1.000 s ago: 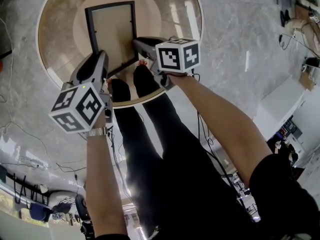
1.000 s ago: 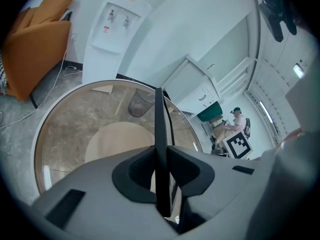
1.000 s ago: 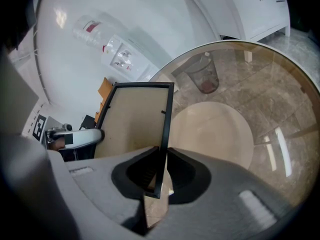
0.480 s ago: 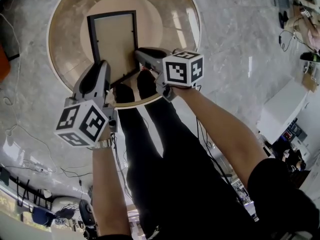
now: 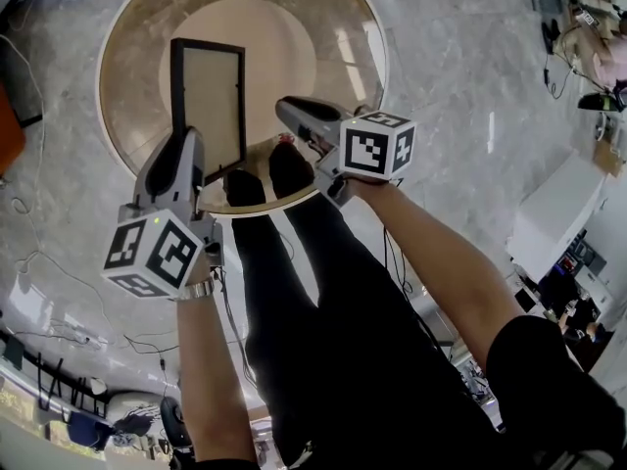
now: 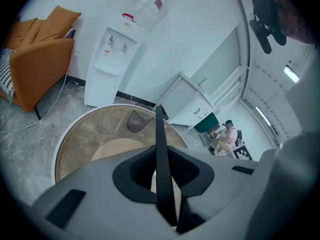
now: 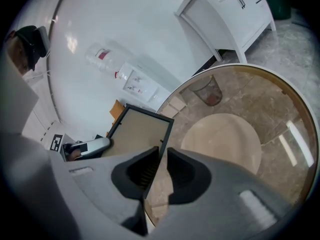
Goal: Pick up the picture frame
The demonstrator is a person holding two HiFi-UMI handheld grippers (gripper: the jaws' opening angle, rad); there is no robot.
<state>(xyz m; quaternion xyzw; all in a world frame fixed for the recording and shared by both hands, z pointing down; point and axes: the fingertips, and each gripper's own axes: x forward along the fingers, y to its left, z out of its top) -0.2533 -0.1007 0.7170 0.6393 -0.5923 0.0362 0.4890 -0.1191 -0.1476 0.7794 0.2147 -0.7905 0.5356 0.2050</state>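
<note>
Holding a black-rimmed rectangular picture frame w/ tan back panel [image 5: 208,106] up clear of a round brown-tinted glass table [image 5: 338,37], near upright. Pinching its thin black rim in the left gripper [image 6: 161,181], jaws clamped on it; same w/ the right gripper [image 7: 155,171], jaws closed on a side rim low down. Containers: dark mesh waste bin [image 7: 210,90] by the table's far side, contents unreadable thru mesh & glass, maybe sth reddish at the bottom; white water dispenser [image 6: 111,59] against the wall w/ a clear upturned bottle [image 6: 150,1] on top, fill level not clear; white cabinet [image 6: 192,106], doors shut, so nothing of the inside on show. Hard to read: frame just a black line edge-on in left gripper view; its lower end behind the left tool in head view; table's near rim cut off by legs & dark shoes [image 5: 284,169]; frame's front face not visible in any view.
</note>
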